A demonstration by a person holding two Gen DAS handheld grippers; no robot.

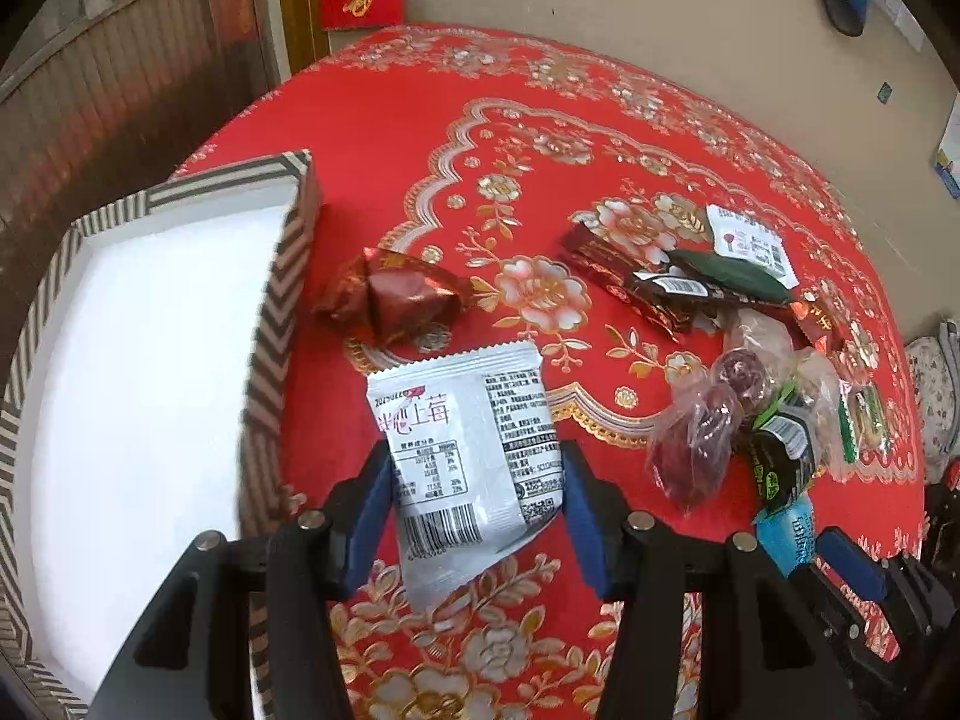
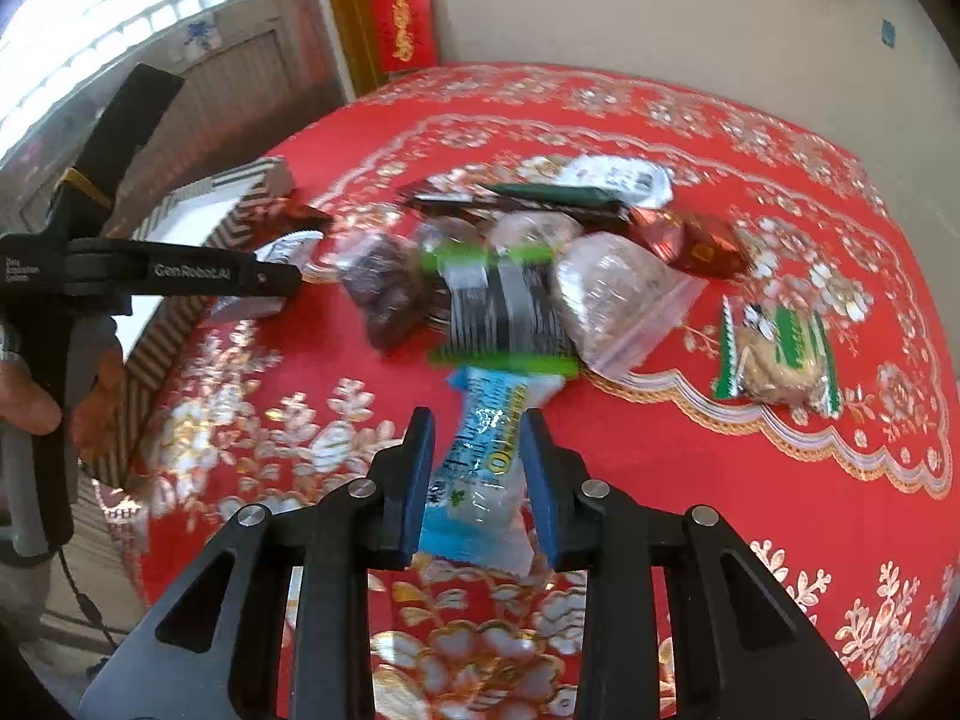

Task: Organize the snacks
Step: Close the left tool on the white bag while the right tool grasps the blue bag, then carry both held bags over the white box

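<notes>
My left gripper (image 1: 474,480) is shut on a white snack packet (image 1: 468,456) with a barcode, held just above the red tablecloth, right of the striped box (image 1: 282,276). My right gripper (image 2: 477,444) is shut on a light blue snack packet (image 2: 480,480), lifted near the pile of snacks (image 2: 510,294). The blue packet (image 1: 786,531) also shows at the lower right of the left wrist view. The left gripper (image 2: 264,279) appears side-on at the left of the right wrist view, with a hand (image 2: 36,402) on its handle.
A red foil candy (image 1: 396,300) lies beside the box's white interior (image 1: 138,396). Brown bars (image 1: 636,282), clear bags of dark fruit (image 1: 702,438) and a green biscuit packet (image 2: 774,360) lie on the red floral tablecloth (image 1: 540,138). Wall and door stand behind.
</notes>
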